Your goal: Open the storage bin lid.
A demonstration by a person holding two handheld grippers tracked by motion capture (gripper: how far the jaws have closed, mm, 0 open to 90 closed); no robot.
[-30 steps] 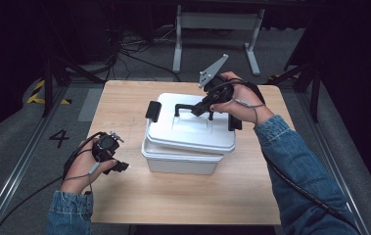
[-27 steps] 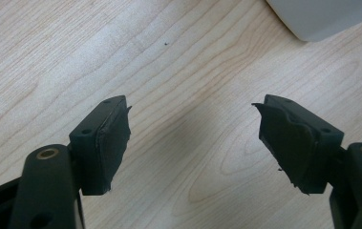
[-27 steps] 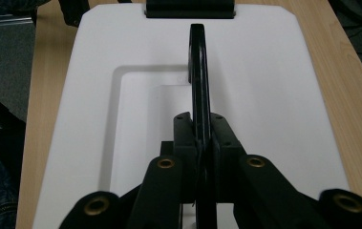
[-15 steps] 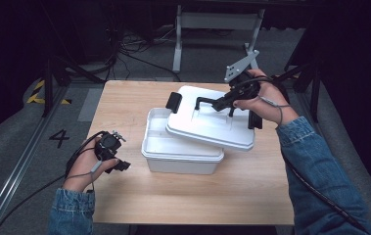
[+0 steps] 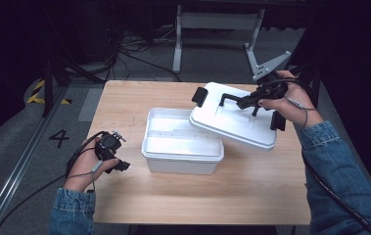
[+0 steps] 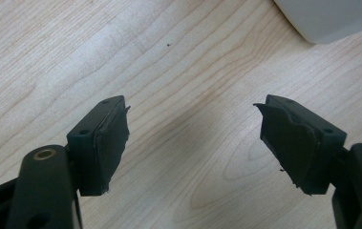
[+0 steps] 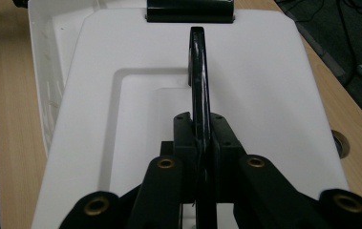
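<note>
My left gripper [image 5: 119, 164] rests low on the wooden table [image 5: 124, 107], near the left wall of the white storage box [image 5: 183, 147] but apart from it; its jaws stand spread wide over bare wood and grip nothing. In the left gripper view a rounded corner of the box [image 6: 331, 19] sits just ahead of them.

The box stands open at the middle of the table, its inside apparently bare as far as I can tell from above.

To the right, my right gripper [image 5: 251, 99] has its jaws pressed together on the lid's black handle [image 7: 197, 71] — the right gripper view has the bar pinched flat between the pads. The white lid [image 5: 232, 120] hangs tilted, its lower left edge overlapping the box's right rim, the rest out over the table, black clasps [image 5: 199, 96] at both ends.

I judge the step in hand is carrying the lid clear of the box. Next I need a steady pinch, a further swing right, then a level set-down on open wood — not letting the lid twist on the handle
</note>
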